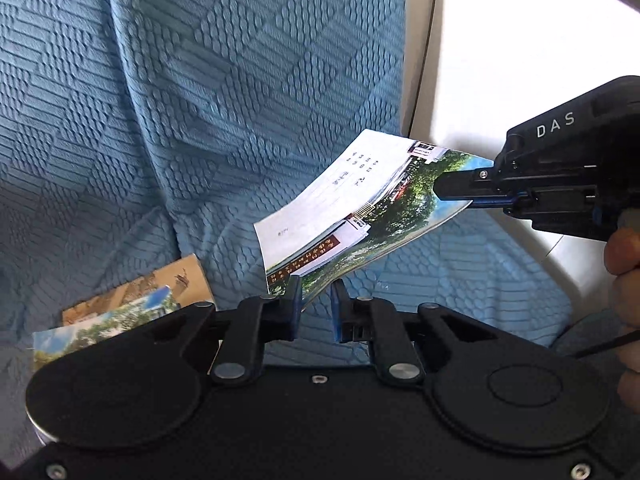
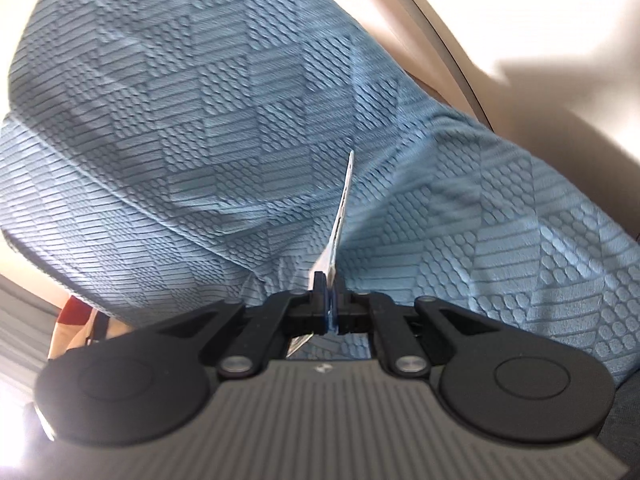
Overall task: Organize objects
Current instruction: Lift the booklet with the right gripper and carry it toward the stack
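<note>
The booklet [image 1: 352, 216] spans both claws: right claw [image 1: 444, 190] clamps its far corner, left claw [image 1: 316, 296] stands slightly apart around its near edge

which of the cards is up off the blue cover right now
The card with the white text panel and tree photo, held in the air between the right tool and left tool. The other two, a tan card and a blue-green card, lie on the cover.
</note>
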A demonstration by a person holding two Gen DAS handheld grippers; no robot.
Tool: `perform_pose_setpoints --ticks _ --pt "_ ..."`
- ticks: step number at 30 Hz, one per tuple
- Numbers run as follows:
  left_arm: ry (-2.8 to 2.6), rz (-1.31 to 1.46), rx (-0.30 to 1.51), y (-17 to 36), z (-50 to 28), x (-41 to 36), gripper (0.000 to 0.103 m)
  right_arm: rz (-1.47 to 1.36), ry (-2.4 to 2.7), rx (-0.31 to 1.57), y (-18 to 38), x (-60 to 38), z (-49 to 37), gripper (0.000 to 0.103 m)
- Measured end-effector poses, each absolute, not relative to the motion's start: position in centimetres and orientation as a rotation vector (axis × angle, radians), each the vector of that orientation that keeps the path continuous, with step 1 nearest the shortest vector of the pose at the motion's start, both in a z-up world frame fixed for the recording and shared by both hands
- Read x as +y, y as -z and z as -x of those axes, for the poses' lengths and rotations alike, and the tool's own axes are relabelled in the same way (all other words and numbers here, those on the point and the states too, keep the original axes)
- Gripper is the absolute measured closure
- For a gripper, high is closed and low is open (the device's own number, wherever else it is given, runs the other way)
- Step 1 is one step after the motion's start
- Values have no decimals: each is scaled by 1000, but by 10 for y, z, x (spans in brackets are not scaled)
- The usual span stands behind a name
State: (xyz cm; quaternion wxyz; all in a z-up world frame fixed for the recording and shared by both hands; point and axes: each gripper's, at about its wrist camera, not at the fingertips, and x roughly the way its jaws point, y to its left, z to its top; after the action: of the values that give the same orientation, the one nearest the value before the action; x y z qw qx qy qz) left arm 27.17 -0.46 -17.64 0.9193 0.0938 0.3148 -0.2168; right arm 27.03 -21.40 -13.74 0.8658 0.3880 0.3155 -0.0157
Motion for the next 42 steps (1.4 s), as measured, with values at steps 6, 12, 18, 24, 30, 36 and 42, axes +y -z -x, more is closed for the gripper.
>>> perform_pose_setpoints --ticks 6,12,18,24,30,36,42 --pt "453 -186 601 146 -251 10 91 -766 11 610 107 -200 -258 99" --pt "448 -191 547 116 -230 29 91 -724 -7 569 75 -177 -245 99" --pt "436 -190 508 90 -216 56 91 -713 -34 544 49 -152 -237 98" --pt "417 -203 461 64 -207 90 90 -703 -89 527 30 -122 -235 98" --pt "389 -191 434 49 -197 130 90 -687 -139 513 19 -87 -232 98" --pt "359 -187 452 56 -187 168 90 -678 -176 540 32 -54 -231 97" --pt "319 -171 524 94 -184 196 90 -677 -194 617 67 -28 -229 97"
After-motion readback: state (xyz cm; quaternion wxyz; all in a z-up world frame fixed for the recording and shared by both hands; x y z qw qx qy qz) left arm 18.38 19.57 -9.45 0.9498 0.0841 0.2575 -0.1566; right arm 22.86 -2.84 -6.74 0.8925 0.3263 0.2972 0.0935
